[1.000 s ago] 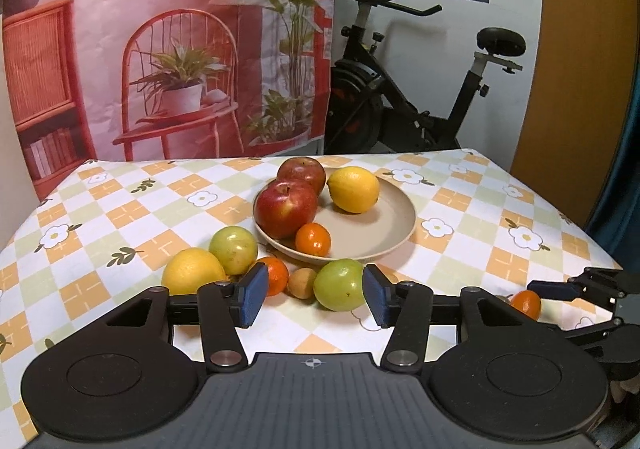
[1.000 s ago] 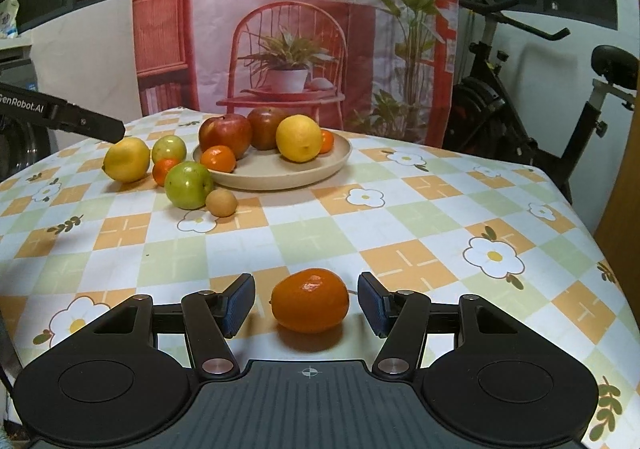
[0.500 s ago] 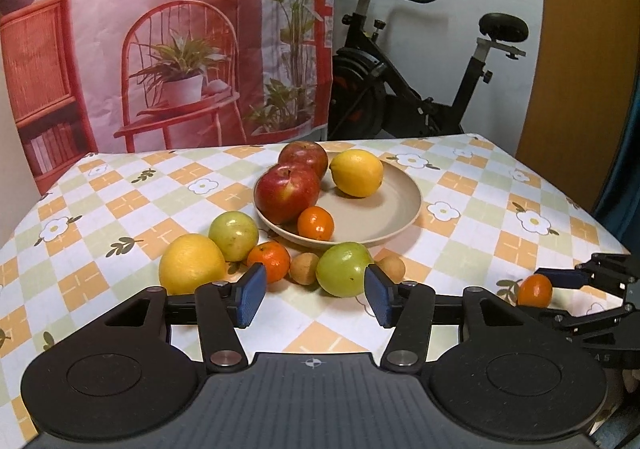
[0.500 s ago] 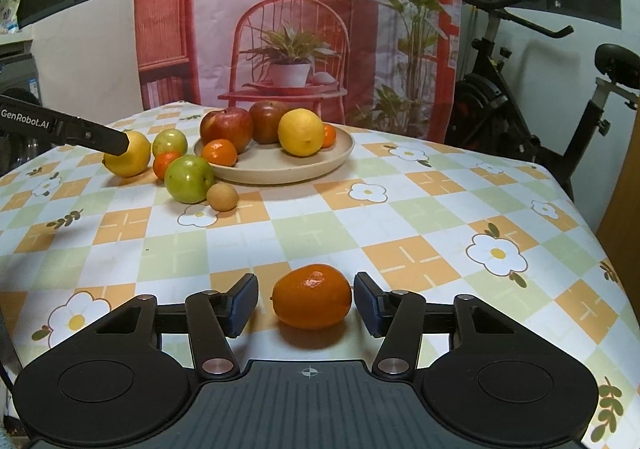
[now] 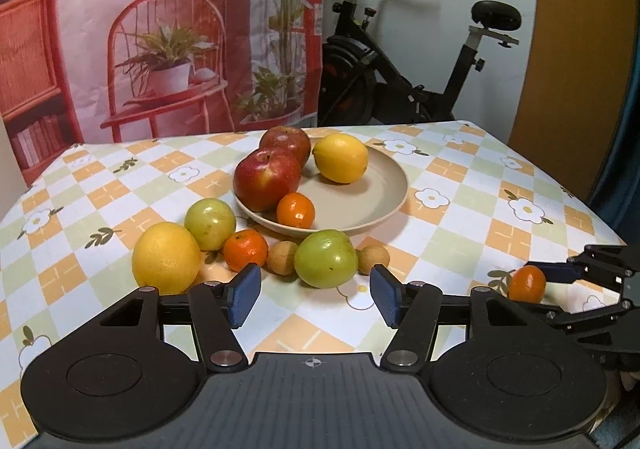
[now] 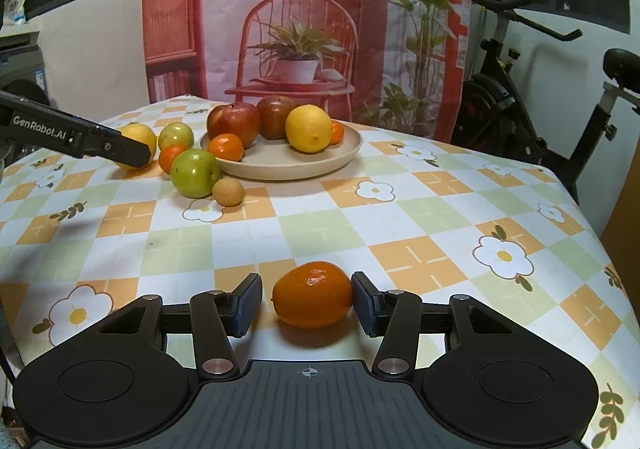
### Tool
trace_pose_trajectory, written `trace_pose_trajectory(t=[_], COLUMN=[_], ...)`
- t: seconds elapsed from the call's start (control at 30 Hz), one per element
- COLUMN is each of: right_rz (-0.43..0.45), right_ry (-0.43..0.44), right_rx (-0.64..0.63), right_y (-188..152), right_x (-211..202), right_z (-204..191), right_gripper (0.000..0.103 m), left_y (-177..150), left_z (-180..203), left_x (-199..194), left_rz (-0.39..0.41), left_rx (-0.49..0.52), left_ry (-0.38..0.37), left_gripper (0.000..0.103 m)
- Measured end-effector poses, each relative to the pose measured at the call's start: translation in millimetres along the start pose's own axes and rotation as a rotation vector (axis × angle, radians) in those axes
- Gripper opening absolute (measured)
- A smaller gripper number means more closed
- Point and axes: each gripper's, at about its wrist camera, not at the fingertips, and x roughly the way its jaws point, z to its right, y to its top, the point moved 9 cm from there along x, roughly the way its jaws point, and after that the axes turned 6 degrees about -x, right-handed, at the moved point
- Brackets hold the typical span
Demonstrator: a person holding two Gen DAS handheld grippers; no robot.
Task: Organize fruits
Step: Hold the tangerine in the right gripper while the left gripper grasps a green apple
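A beige plate (image 5: 384, 205) holds two red apples (image 5: 267, 184), a lemon (image 5: 340, 163) and a small tangerine (image 5: 296, 210). In front of it on the cloth lie a green apple (image 5: 326, 259), a yellow citrus (image 5: 166, 257), another green apple (image 5: 210, 224), a tangerine (image 5: 245, 253) and two small brown fruits (image 5: 282, 257). My left gripper (image 5: 315, 299) is opening just short of the near green apple, with nothing between its pads. My right gripper (image 6: 307, 305) is closing around a lone tangerine (image 6: 313, 295); the right pad touches it and the left pad stands slightly off.
The flowered tablecloth (image 6: 420, 261) runs to the table's right edge near my right gripper. An exercise bike (image 5: 400, 89) stands behind the table beside a printed backdrop (image 5: 160, 29). One finger (image 6: 100, 141) of the left gripper reaches in over the left fruits.
The left jaws have spread wider in front of the green apple. The right jaws have narrowed around the tangerine, whose right side now meets a pad.
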Motion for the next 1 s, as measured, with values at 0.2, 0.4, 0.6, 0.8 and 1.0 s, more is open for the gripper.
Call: trace_pose_trajectory(t=[0.2,0.4,0.6,0.8,1.0], right_rz=[-0.003,0.026,0.047,0.058,0.064], right_ry=[0.011,0.014,0.015,0.018,0.025], right_rx=[-0.013,-0.02,-0.02,-0.013,-0.011], right_y=[0.5,1.4,3.1,3.6,3.3], right_x=[2.3,-1.6,-4.7,-6.6,-8.6], right_z=[-1.9,-2.6,-1.3,-0.7,-0.3], right_gripper=[0.044,0.039,0.039,0.039,0.039], left_y=[-0.8,-1.7,-0.2,4.0,4.3], left_z=[-2.2,-3.3,-2.2,17.5,22.8], left_x=[6.3,11.3,14.2,14.0,26.5], left_rz=[-0.013,-0.028,-0.031,-0.019,-0.033], left_rx=[-0.008,-0.026,-0.031,0.016,0.033], left_ry=[0.003,0.0,-0.002,-0.079,-0.055], left_gripper=[0.064,0.065,0.065,0.055,0.052])
